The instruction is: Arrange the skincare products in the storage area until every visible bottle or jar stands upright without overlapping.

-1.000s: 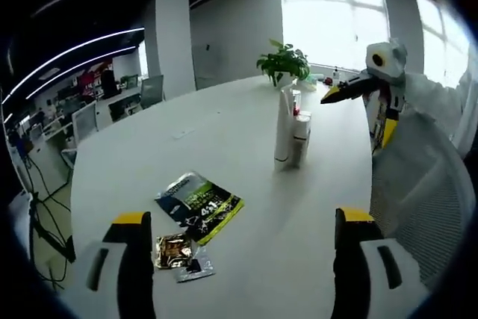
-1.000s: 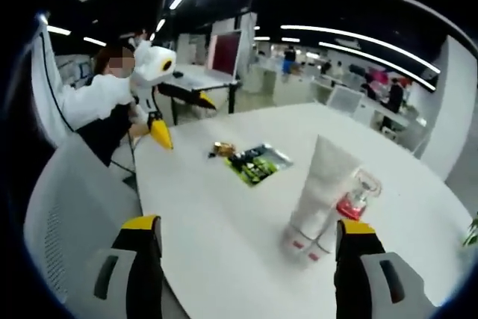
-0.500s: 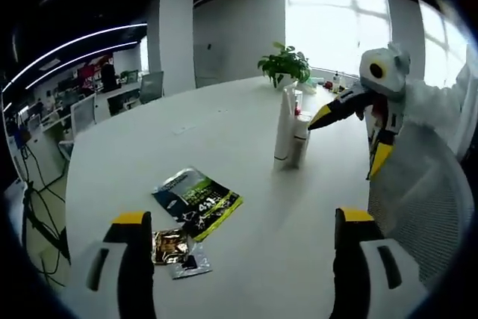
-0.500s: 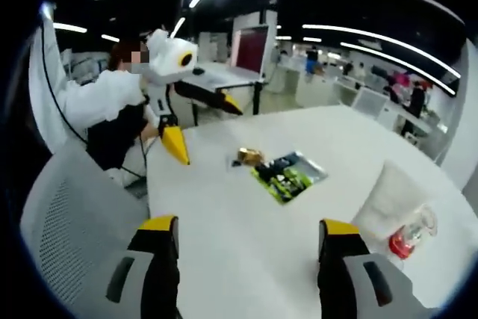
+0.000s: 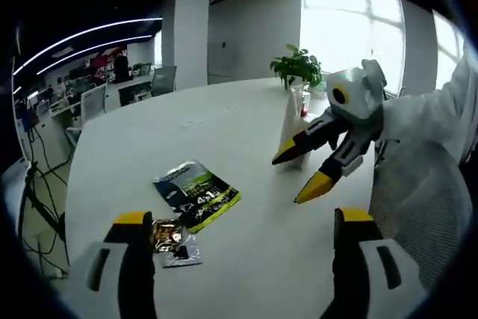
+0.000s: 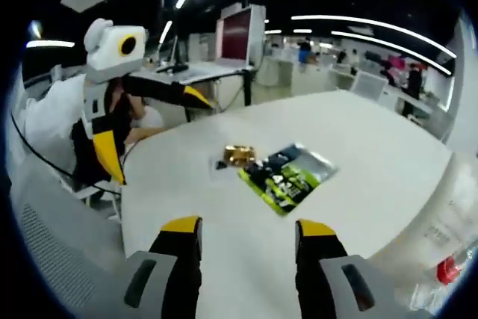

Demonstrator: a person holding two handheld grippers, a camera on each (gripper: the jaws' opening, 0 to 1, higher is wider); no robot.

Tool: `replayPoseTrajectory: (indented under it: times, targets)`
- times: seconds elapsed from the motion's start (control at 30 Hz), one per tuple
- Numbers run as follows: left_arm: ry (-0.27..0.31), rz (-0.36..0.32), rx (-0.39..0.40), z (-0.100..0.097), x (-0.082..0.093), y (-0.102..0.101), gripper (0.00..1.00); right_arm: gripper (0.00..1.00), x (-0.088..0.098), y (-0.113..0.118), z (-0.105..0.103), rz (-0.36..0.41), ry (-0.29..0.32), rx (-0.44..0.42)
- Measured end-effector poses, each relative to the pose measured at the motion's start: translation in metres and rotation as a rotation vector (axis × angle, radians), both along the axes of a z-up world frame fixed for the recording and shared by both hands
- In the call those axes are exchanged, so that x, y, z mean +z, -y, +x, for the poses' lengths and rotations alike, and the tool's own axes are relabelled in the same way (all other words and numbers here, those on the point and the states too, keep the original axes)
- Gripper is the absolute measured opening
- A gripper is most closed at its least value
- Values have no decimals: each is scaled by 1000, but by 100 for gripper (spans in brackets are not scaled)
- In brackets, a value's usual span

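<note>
Both your grippers stand spread and empty: left gripper jaws wide over the white table, right gripper parted less. Green sachet lies flat on the table; gold packet just beside it. White tube stands upright past the sachet, near the plant.

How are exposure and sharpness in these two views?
Left gripper view: window blown out white, white tube backlit, sachets fairly sharp. Right gripper view: dimmer room, ceiling strips glaring, white tube stretched and soft at the edge.
</note>
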State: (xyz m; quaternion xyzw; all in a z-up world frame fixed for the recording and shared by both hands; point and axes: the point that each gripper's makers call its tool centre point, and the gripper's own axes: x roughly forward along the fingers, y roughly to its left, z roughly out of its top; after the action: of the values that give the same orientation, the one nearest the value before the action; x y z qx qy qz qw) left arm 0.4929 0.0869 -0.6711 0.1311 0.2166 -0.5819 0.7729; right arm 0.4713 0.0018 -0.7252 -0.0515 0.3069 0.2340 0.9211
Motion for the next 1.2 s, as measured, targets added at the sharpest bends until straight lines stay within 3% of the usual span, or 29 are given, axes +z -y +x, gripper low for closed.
replayPoseTrajectory:
  times: [0.17,0.27,0.4,0.7,0.9,1.0,1.1,1.2]
  targets:
    - [-5,0,10,-1,1,-1,98,28,-17,8,20,28,-18,-97]
    - [-3,4,9,0,0,-1,98,26,-26,12,26,71,-40,-164]
    - [-7,-11,6,1,0,2,97,18,-41,17,30,66,-67,-201]
    - [-27,-5,18,16,-12,2,97,10,-56,22,45,120,-80,-303]
    - [-51,21,4,16,-22,4,96,4,-61,25,48,196,-107,-384]
    - [-59,3,-2,15,-22,7,96,2,-65,26,51,204,-108,-401]
    - [-65,11,-10,16,-26,9,95,1,-65,25,53,272,-119,-448]
    - [-74,10,-15,19,-29,12,95,1,-65,25,55,292,-119,-470]
